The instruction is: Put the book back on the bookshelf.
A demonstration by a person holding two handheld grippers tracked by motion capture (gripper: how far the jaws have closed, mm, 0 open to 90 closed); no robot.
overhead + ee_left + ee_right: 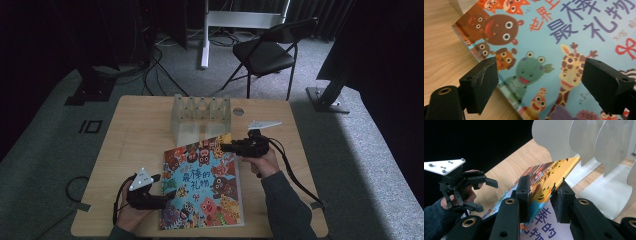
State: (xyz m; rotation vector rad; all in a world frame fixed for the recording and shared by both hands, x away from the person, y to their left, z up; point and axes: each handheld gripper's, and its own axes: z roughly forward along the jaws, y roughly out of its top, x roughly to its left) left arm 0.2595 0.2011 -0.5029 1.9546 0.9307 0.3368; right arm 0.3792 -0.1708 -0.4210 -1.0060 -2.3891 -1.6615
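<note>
Right tongs (540, 201) clamped on bright cartoon-animal picture book (202, 185)'s lifted edge, left tongs (544, 87) wide.

Left gripper (167, 186) sat low at the near-left, held in the left hand (131, 214), jaws pointing right and spread wide with nothing between them; in its own view both black pads (482, 83) stood well apart. Grey plate on top faced up. Right gripper (226, 147) was further out on the right side, held in the right hand (264, 161), dark sleeve (285, 202) running in from the bottom edge, cable trailing back along the forearm. It pointed left. In its own view the jaws were closed in on a thin edge, pads (524, 195) pressing both faces. Right gripper view also caught the left gripper (485, 195) farther off, jaws spread.
</note>
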